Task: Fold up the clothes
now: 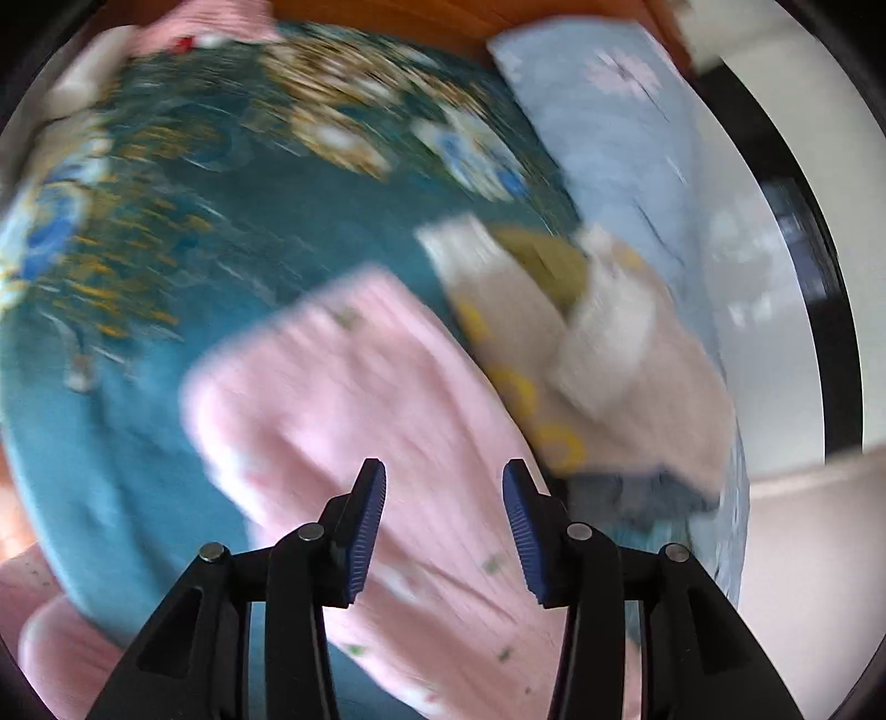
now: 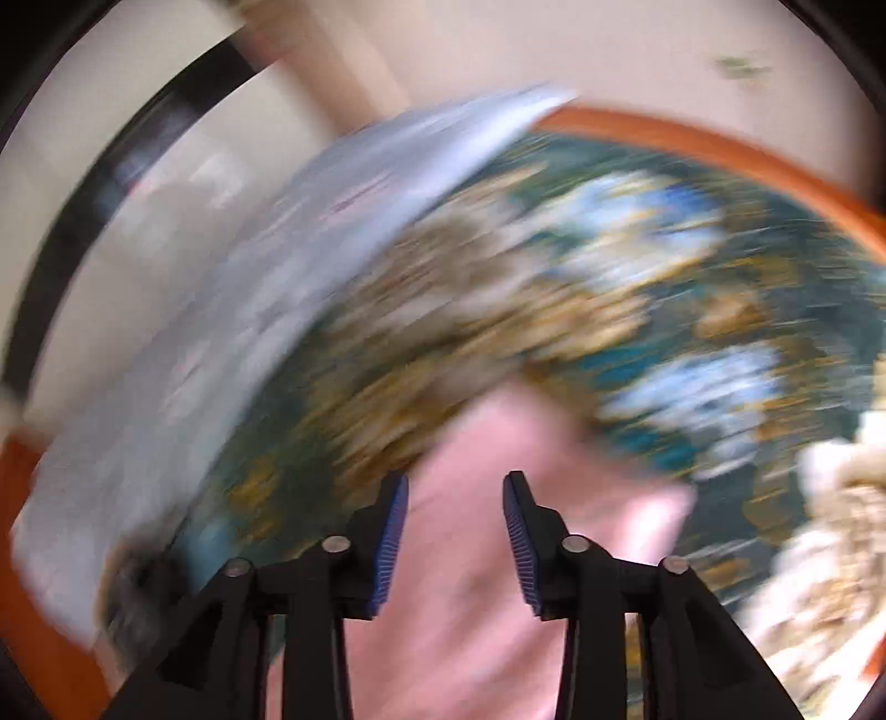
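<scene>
nearest to us in the left wrist view is our left claw (image 1: 443, 526), its two blue-padded fingers (image 1: 365, 531) spread wide with nothing between them, hovering over a pink garment (image 1: 354, 421). that garment lies spread on a teal floral bedspread (image 1: 232, 221), reaching toward the near edge of the bed. just beyond our right fingertip sits a beige folded garment (image 1: 626, 360) with yellow rings printed on it and a green patch at its top, lying at the bed's right edge and touching the pink one; something dark grey-blue shows under its near corner, too blurred to name. farther along that right edge lies a pale blue pillow (image 1: 603, 122), and past the far edge runs an orange wooden bed frame (image 1: 387, 19). more pink cloth (image 1: 210, 25) bunches at the far left corner.

in the right wrist view our right claw (image 2: 457, 531) is likewise released, pads apart and gripping nothing, above the pink garment (image 2: 498, 554). the whole view is smeared by motion. beyond it we see the bedspread (image 2: 609, 288), the pillow (image 2: 277, 266) along its left edge, the frame (image 2: 720, 149) curving behind, and a cream fluffy thing (image 2: 830, 526) at the right that we cannot identify.
</scene>
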